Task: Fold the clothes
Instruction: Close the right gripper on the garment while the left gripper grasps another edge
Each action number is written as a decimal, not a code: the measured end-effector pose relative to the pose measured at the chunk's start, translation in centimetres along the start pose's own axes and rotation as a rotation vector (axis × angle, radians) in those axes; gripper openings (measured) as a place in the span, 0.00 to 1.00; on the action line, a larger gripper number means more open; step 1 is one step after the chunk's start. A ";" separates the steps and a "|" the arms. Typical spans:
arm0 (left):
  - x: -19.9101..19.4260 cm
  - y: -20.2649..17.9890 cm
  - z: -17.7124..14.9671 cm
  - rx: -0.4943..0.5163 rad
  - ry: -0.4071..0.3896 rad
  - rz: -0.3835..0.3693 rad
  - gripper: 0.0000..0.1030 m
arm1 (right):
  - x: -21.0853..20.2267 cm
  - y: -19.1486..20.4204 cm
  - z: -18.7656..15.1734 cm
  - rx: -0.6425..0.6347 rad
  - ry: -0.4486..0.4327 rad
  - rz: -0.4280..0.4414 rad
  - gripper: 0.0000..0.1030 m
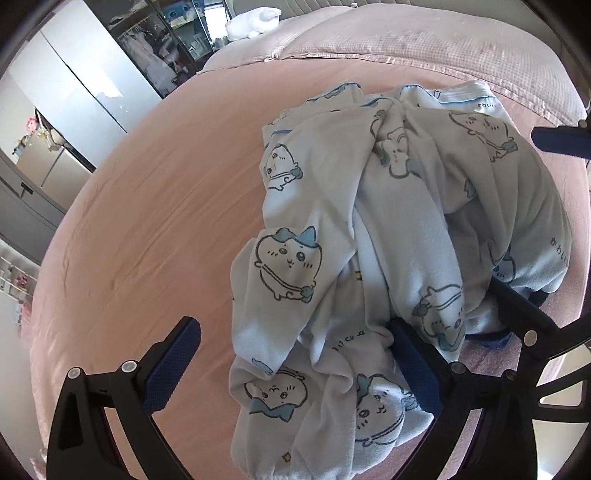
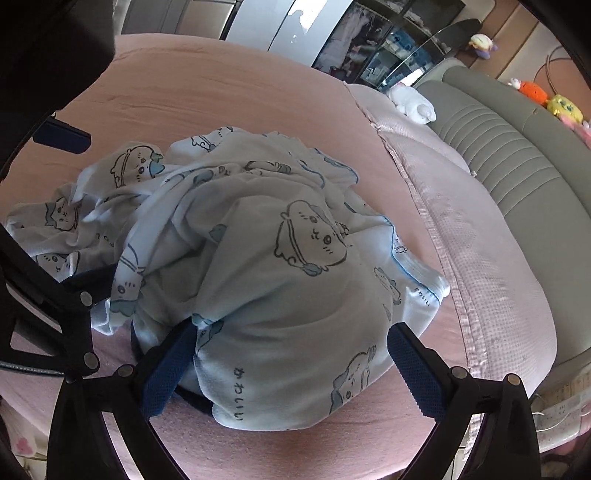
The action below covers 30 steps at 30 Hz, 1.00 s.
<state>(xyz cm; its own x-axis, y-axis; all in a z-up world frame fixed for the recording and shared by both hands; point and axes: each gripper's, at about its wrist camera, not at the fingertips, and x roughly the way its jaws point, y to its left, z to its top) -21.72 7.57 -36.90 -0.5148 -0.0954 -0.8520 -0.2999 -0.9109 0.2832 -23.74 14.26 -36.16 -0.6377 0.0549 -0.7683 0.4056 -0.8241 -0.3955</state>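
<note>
A crumpled pale blue garment (image 1: 388,229) printed with cartoon animals lies in a heap on the pink bed sheet (image 1: 166,206). My left gripper (image 1: 299,369) stands open at its near edge, the cloth bunched between the fingers and draped against the right finger (image 1: 417,369). In the right wrist view the same garment (image 2: 258,258) fills the middle, and my right gripper (image 2: 291,373) is open over its near hem, with the left finger (image 2: 170,373) touching the cloth. Each view shows the other gripper's black frame at its side.
A pink quilt (image 2: 480,236) and a grey padded headboard (image 2: 509,147) lie to the right. A white plush toy (image 1: 255,20) rests at the bed's head. Wardrobe doors (image 1: 74,77) and a glass cabinet (image 1: 162,40) stand beyond the bed. Bare sheet lies left of the garment.
</note>
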 end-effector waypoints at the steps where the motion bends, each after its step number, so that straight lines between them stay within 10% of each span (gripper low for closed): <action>1: -0.1 0.1 -0.1 -0.013 0.003 -0.024 0.91 | 0.1 -0.3 -0.1 0.013 0.004 0.012 0.98; 9: 0.6 -1.2 -0.8 -0.052 0.021 -0.201 0.37 | -1.2 0.4 -0.4 0.090 0.000 0.051 0.70; 16: 2.0 0.0 -1.1 -0.218 0.042 -0.308 0.26 | -2.7 2.1 -0.1 0.172 0.029 -0.012 0.41; 30: 0.3 7.3 7.2 -0.512 -0.071 -0.452 0.15 | -7.3 -0.3 1.1 0.333 -0.045 0.130 0.37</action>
<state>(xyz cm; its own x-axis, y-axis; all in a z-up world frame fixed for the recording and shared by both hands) -29.80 3.79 -31.90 -0.4854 0.3497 -0.8013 -0.0892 -0.9315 -0.3525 -19.93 13.45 -29.83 -0.6262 -0.0814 -0.7754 0.2546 -0.9613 -0.1047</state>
